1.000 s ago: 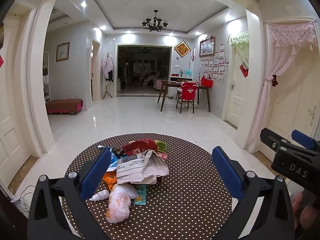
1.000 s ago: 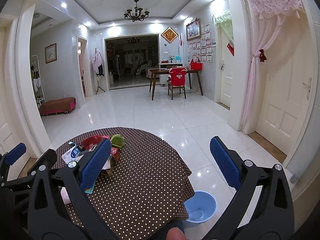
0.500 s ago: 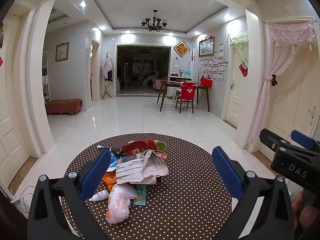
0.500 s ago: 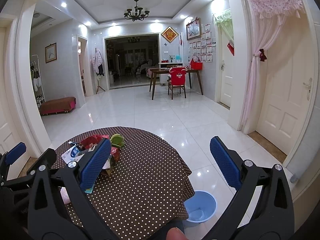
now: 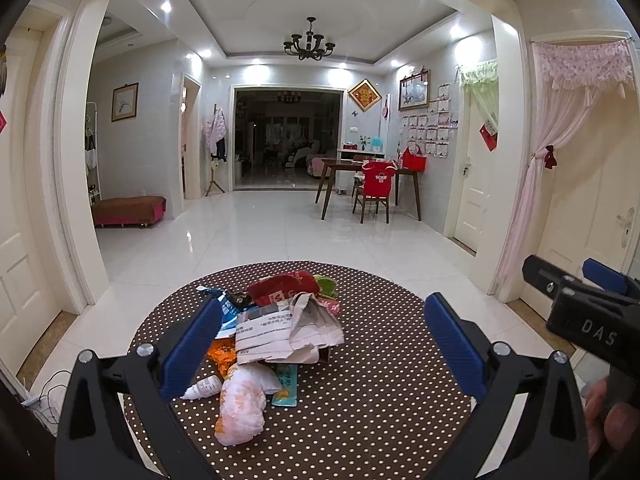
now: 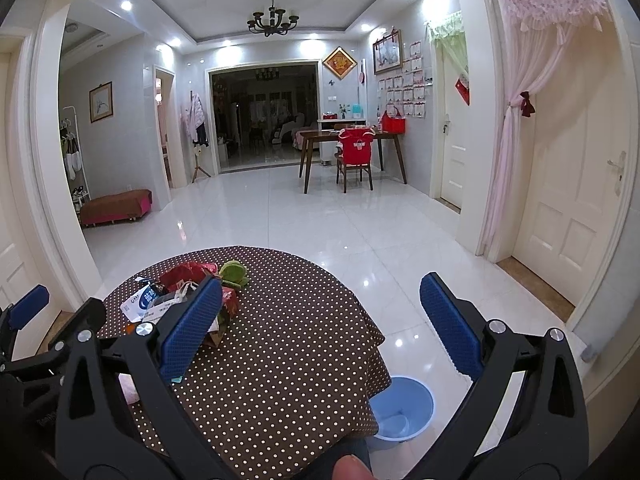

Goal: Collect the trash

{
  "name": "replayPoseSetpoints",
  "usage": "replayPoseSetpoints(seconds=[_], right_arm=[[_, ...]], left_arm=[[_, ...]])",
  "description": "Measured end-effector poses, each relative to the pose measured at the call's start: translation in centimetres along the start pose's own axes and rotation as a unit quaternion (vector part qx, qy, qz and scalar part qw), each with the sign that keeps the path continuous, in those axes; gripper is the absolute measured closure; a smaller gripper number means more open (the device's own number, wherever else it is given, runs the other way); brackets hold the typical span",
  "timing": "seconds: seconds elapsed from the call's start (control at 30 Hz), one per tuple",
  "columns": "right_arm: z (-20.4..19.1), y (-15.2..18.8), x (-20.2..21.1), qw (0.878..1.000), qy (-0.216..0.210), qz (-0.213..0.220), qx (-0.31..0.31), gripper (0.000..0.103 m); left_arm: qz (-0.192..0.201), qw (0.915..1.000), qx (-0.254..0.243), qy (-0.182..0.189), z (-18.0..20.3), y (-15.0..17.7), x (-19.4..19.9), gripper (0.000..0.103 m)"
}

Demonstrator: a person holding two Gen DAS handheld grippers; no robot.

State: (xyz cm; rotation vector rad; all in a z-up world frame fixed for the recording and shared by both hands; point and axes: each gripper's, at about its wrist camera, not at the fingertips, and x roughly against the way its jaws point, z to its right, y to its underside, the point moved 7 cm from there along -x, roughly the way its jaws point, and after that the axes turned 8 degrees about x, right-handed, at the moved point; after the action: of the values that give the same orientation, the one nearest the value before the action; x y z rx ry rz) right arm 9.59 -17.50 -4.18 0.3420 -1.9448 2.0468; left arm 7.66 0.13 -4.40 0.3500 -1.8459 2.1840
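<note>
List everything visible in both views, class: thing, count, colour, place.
Table: one, round, brown cloth with white dots, foreground.
Trash pile: one heap, mixed wrappers, paper and bags, on the table's left part.
Bin: one, blue, on the floor right of the table.
Chandelier: one, black, ceiling.
Dining table: one, dark wood, far right wall.
Chair: one, red-covered, at the dining table.
Bench: one, red-brown, far left.
Left gripper: blue jaws open, empty.
Right gripper: blue jaws open, empty.

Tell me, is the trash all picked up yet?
Not yet, nothing looks done. The trash pile sits on the polka-dot table, and the blue bin on the floor beside it looks empty. In hand: nothing; the left gripper and right gripper are both open. Left to do: move every piece into the bin.
</note>
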Motion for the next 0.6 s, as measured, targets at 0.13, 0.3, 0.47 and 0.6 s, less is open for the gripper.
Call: replayPoseSetpoints(seconds=[0.13, 0.3, 0.47, 0.6], right_arm=[[-0.3, 0.9, -1.2, 1.000, -0.003, -0.014, 0.006, 0.006], [-0.8, 2.9, -4.0, 0.999, -0.008, -0.052, 0.013, 0.006], [-1.7, 5.3, -6.8, 0.996, -0.019, -0.089, 0.022, 0.006], [-2.9, 7.1, -8.7, 0.992, -0.032, -0.117, 0.031, 0.006]], left_arm=[[-0.017, 0.9997, 0.002, -0.015, -2.4, 1.7, -1.3, 0.004], [-0.053, 0.9977, 0.009, -0.041, -5.6, 4.7, -3.4, 0.004], [-0.087, 0.9936, 0.014, -0.071, -8.9, 7.4, -5.4, 0.004], [-0.110, 0.9900, 0.023, -0.085, -10.9, 9.1, -6.9, 0.004]])
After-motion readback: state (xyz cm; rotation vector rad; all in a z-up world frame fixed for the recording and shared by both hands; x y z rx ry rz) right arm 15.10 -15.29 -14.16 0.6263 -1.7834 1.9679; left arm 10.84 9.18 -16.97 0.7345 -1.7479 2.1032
